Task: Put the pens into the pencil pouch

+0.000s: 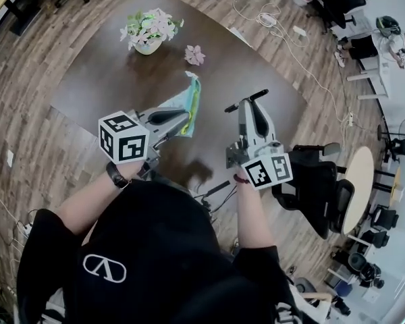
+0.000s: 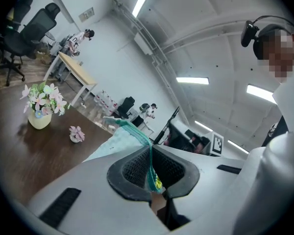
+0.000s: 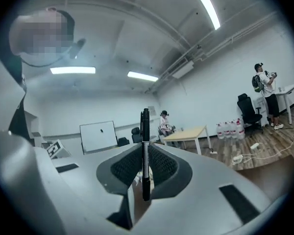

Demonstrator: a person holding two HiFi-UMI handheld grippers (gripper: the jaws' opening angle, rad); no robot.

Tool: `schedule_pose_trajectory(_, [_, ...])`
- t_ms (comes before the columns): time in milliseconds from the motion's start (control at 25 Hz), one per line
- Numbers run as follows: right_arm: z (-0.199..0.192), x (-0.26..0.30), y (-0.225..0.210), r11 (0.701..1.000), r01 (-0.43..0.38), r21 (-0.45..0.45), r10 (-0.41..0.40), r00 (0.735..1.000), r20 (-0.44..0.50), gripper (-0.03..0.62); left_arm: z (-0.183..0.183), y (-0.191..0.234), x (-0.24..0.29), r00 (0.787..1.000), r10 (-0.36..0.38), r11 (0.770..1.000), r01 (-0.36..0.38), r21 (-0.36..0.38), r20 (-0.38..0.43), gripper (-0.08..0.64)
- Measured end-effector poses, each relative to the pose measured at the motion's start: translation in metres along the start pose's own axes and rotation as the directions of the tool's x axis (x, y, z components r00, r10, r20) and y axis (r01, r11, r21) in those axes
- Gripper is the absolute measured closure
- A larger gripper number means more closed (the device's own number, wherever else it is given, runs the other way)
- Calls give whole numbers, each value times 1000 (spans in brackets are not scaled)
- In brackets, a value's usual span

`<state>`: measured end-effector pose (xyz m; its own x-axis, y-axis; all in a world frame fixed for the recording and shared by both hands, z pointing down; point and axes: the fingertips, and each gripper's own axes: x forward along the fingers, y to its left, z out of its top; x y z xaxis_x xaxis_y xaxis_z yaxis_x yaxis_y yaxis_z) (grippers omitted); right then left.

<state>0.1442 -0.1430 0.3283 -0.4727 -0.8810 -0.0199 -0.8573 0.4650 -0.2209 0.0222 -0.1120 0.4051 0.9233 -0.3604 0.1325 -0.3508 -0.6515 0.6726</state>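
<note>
In the head view my left gripper [image 1: 182,118] is shut on the edge of the teal pencil pouch [image 1: 188,100], which hangs above the brown table [image 1: 101,73]. The left gripper view shows the pouch's zipper edge [image 2: 137,133] pinched between the pads of that gripper [image 2: 151,155], with yellow-green trim at the bite. My right gripper [image 1: 246,108] is shut on a black pen [image 1: 258,95] held crosswise, to the right of the pouch. In the right gripper view the pen [image 3: 145,146] stands upright between the pads of the gripper [image 3: 145,158], pointing into the room.
A vase of pink and white flowers [image 1: 148,31] and a small pink flower [image 1: 194,55] stand at the table's far side. A black office chair [image 1: 317,181] is close on the right, beside a round table [image 1: 358,181]. Cables [image 1: 270,19] lie on the wooden floor.
</note>
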Motion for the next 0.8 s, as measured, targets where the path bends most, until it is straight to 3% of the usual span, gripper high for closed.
schedule_pose_trajectory(160, [42,-1,26,996,-85,20,82,988,129,548,0,-8,11,1000,-23,1000,23,6,-18,543])
schedule_pose_trajectory(320, [52,11,41,988,-145,50,136,977,163,548,5,-16,19,999,-41,999,42,20,-23,543])
schedule_pose_trajectory(800, [12,37,58,983,-185,2,184,981,68,548,35,-24,23,997,-71,997,70,46,24,543])
